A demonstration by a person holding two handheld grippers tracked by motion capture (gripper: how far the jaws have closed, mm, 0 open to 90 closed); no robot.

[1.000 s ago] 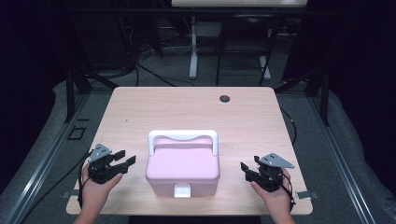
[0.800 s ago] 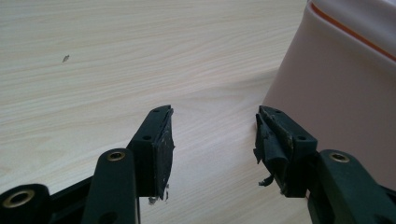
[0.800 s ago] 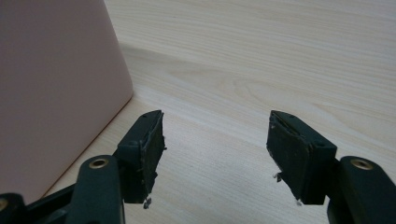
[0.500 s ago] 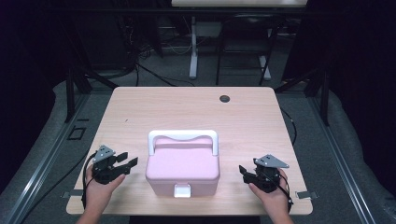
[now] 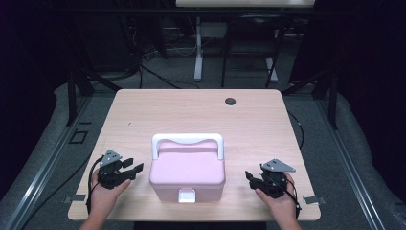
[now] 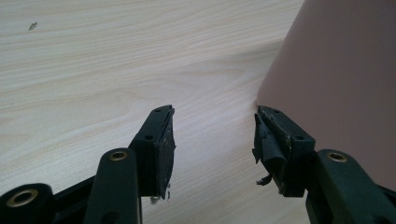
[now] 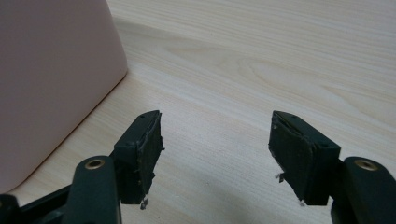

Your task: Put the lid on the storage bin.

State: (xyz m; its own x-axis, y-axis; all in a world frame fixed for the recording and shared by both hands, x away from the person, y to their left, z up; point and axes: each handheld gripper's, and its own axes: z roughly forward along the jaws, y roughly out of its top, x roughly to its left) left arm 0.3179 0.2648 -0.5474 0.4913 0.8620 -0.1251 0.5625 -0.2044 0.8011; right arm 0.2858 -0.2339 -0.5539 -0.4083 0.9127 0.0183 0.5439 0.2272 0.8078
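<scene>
Pink lidded box (image 5: 187, 172) with white handle is sitting between your left gripper (image 5: 131, 168) and right gripper (image 5: 250, 178), both gaping empty.

The pink box (image 5: 187, 168) stands upright near the front edge of my bench (image 5: 191, 110), closed. Its white handle (image 5: 187, 140) stands raised at the back, and a white latch (image 5: 186, 195) faces me.

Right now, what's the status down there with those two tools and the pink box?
Left tool open, empty, beside pink box. Right tool open, empty, jaws just opened wider. Box shut on table, white handle up. Nothing in the way.
</scene>
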